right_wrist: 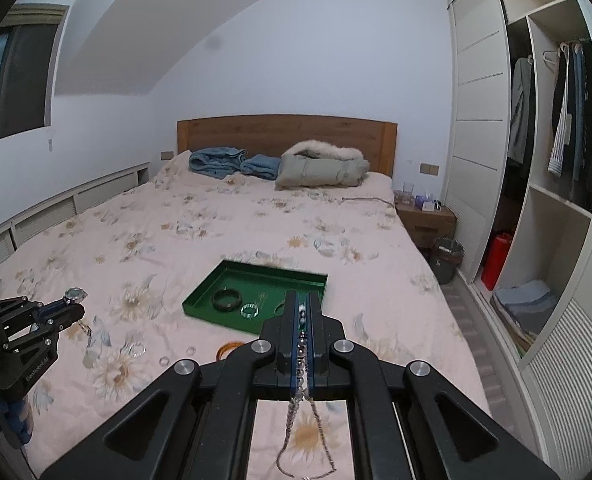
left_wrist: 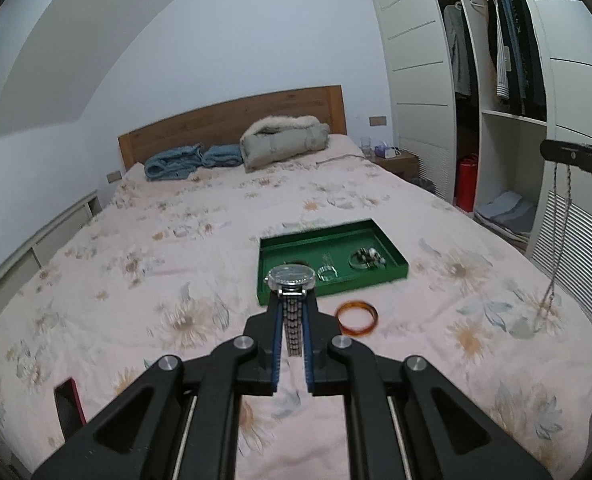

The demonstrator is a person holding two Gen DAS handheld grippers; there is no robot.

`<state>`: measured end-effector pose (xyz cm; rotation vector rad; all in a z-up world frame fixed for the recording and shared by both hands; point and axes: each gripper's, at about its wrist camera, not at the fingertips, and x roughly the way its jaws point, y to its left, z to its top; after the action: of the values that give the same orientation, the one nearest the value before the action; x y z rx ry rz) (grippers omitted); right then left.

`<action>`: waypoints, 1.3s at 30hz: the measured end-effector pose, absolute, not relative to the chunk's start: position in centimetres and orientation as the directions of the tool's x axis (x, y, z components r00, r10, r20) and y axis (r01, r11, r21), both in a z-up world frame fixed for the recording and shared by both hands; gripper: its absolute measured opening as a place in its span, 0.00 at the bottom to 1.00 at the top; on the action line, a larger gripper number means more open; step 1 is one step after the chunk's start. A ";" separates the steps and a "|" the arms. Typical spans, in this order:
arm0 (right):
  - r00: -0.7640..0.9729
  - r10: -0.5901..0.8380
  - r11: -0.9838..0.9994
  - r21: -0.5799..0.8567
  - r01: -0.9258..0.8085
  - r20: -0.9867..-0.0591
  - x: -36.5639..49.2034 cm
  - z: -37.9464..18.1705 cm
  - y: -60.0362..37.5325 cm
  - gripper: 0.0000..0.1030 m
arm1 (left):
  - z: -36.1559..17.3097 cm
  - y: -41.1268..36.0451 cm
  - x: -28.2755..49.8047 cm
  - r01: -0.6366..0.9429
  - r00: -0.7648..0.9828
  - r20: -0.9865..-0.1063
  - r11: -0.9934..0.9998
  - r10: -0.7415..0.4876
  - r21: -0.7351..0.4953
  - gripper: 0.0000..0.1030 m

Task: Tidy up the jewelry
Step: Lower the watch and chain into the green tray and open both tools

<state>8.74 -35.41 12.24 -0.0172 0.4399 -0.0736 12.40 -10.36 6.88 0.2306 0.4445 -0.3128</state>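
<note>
My left gripper (left_wrist: 292,298) is shut on the metal band of a wristwatch (left_wrist: 291,276), whose dial stands above the fingertips, held above the bed in front of the green tray (left_wrist: 394,250). In the right wrist view that left gripper (right_wrist: 76,307) with the watch (right_wrist: 75,294) shows at the left edge. My right gripper (right_wrist: 304,300) is shut on a beaded chain necklace (right_wrist: 301,354), which hangs in a loop below the fingers. The tray (right_wrist: 256,270) holds a dark bangle (right_wrist: 227,299) and a clear ring (right_wrist: 249,311). An amber bangle (left_wrist: 356,317) lies on the bedspread near the tray.
Small rings (right_wrist: 136,348) lie loose on the floral bedspread left of the amber bangle (right_wrist: 229,347). Folded blue clothes (right_wrist: 216,162) and a grey coat (right_wrist: 322,166) sit by the headboard. An open wardrobe (right_wrist: 544,200), nightstand (right_wrist: 426,220) and bin (right_wrist: 448,260) stand to the right.
</note>
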 end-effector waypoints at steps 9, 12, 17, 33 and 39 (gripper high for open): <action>0.898 -0.109 0.994 -0.074 0.086 -0.425 16.3 17.2 -35.6 0.03 | 12.5 -11.9 20.6 0.306 0.868 -0.450 0.940 -0.211 0.150 0.08; 0.891 -0.135 0.990 -0.104 0.099 -0.433 19.5 18.1 -35.6 0.03 | 14.1 -12.5 24.4 0.293 0.858 -0.476 0.946 -0.196 0.138 0.08; 0.874 -0.154 0.987 -0.113 0.114 -0.461 25.2 16.6 -36.1 0.03 | 13.3 -13.5 29.4 0.297 0.833 -0.518 0.947 -0.192 0.126 0.08; 0.808 -0.043 0.997 -0.074 -0.001 -0.587 45.6 1.6 -32.6 0.03 | -1.9 -17.4 49.4 0.266 0.695 -0.708 0.960 -0.125 0.092 0.08; 0.733 -0.074 0.997 -0.065 0.041 -0.676 49.0 -6.4 -34.7 0.03 | -7.1 -19.5 53.7 0.273 0.628 -0.768 0.960 -0.125 0.067 0.08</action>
<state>49.04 -34.72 -6.37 -0.0466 0.7453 -0.0630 53.67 -19.52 -7.06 0.1835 0.8637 -0.2294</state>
